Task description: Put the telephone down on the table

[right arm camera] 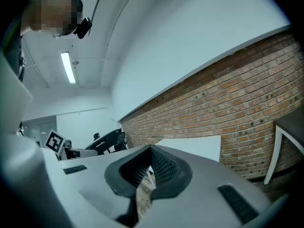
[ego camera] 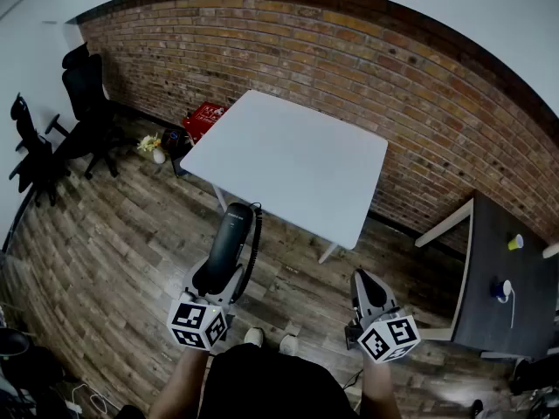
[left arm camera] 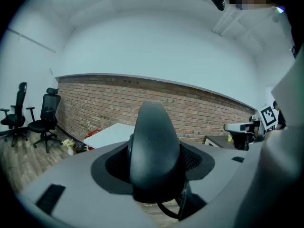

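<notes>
Two claws sit closest, one in each hand, each with one marker cube at its back. The left claw is clamped on the one telephone – a black handset held by its lower end between wide-spread jaws, the rest rising out ahead of them. In the left gripper view the handset fills the gap between the pads. One coiled cord runs down its right side.

The right claw has its jaws drawn together, and nothing is between them.

The telephone is in the air over the wooden floor, its far tip just short of the near edge of the one white table, toward that edge's left end – not touching the top.

Beyond the table runs a brick wall. Two black office chairs stand by the far left wall. At the right is one dark table, with one yellow cup near its far edge.
</notes>
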Tool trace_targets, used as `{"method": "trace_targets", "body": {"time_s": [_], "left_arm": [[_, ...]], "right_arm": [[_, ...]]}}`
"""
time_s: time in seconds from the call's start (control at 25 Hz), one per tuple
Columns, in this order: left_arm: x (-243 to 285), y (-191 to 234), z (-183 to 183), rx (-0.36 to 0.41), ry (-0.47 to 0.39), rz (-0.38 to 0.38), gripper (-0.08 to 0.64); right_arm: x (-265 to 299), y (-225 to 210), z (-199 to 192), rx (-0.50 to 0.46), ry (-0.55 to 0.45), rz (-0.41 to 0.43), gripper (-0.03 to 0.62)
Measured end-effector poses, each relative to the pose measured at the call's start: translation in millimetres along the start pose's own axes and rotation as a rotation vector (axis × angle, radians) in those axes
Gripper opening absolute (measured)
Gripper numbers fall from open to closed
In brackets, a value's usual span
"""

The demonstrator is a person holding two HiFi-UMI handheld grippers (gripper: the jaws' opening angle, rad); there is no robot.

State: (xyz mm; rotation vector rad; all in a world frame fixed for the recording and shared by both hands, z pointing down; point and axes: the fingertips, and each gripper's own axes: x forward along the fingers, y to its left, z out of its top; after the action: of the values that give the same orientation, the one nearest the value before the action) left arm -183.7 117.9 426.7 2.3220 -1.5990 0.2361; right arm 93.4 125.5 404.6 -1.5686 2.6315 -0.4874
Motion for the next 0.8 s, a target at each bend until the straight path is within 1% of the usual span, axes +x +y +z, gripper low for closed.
{"method": "trace_targets", "body": {"time_s": [0.16, 0.4, 0.56, 0.8], "left_arm": [[-11, 8, -6, -0.005, 0.005, 0.016, 0.275], [-14, 8, 5, 0.019, -0.009, -0.02, 0.275], [-14, 8, 6, 0.012, -0.012, -0.035, 0.275], [-10, 2, 7, 0.013, -0.019, -0.05, 0.275]], "right_arm": [[-1, 15, 0, -0.006, 0.0, 0.013, 0.021], [-2, 29, -1, -0.019, -0.004, 0.015, 0.021], [-6, 32, -2, -0.021, -0.005, 0.003, 0.021], [-14, 29, 1, -0.004, -0.017, 0.017, 0.021]]}}
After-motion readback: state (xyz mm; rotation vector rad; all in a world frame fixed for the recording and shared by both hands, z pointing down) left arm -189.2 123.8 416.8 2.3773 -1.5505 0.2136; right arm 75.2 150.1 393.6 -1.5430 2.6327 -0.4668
